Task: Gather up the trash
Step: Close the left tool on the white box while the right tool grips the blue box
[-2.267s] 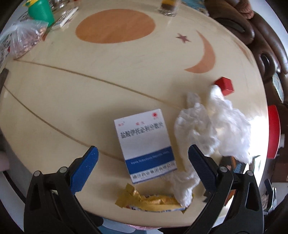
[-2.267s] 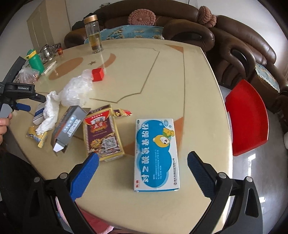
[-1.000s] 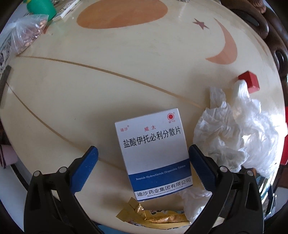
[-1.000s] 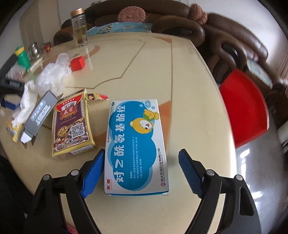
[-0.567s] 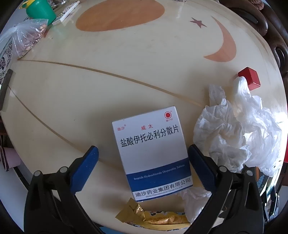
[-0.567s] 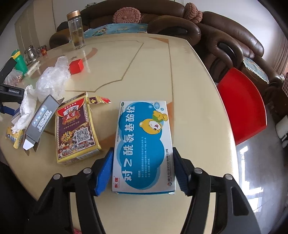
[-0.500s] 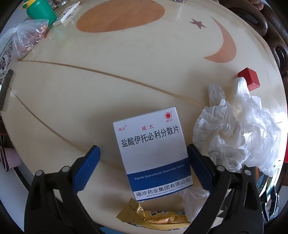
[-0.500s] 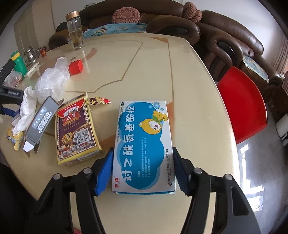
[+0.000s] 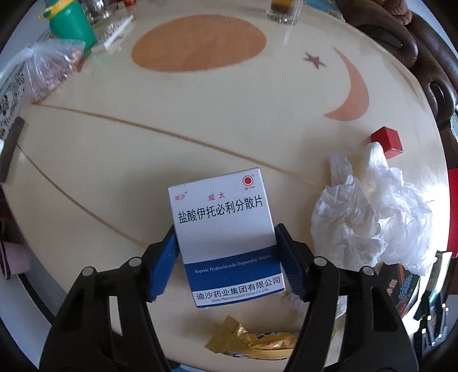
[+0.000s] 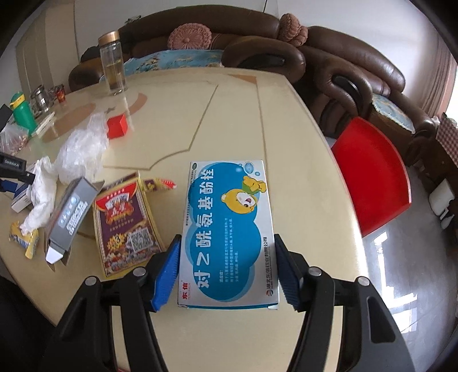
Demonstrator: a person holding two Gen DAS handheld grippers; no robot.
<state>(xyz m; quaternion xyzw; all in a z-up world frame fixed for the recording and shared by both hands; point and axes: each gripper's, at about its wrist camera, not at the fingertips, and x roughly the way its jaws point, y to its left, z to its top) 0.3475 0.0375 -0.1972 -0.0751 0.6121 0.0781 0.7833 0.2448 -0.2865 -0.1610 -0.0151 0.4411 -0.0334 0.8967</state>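
A white and blue medicine box [image 9: 220, 211] lies on the cream table [image 9: 171, 137]. My left gripper [image 9: 225, 230] is closing, its blue pads touching the box's two long sides. In the right wrist view a blue box with a cartoon bear [image 10: 226, 200] lies near the table's front edge, and my right gripper [image 10: 226, 237] is shut on its sides. Loose trash lies around: a crumpled tissue [image 9: 349, 229], a clear plastic bag [image 9: 400, 217], a gold wrapper [image 9: 252, 343], a red and gold card box [image 10: 126, 220] and an open grey carton [image 10: 71, 217].
A small red cube [image 9: 386, 141] sits behind the plastic bag. At the table's far side stand a green bottle [image 9: 71, 25], a bag of snacks [image 9: 51, 68] and a glass jar [image 10: 113, 68]. A red chair [image 10: 372, 171] and brown sofas [image 10: 343, 71] flank the table.
Both grippers have closed in from wide open onto the sides of their boxes, the right one first. Neither box has left the table.
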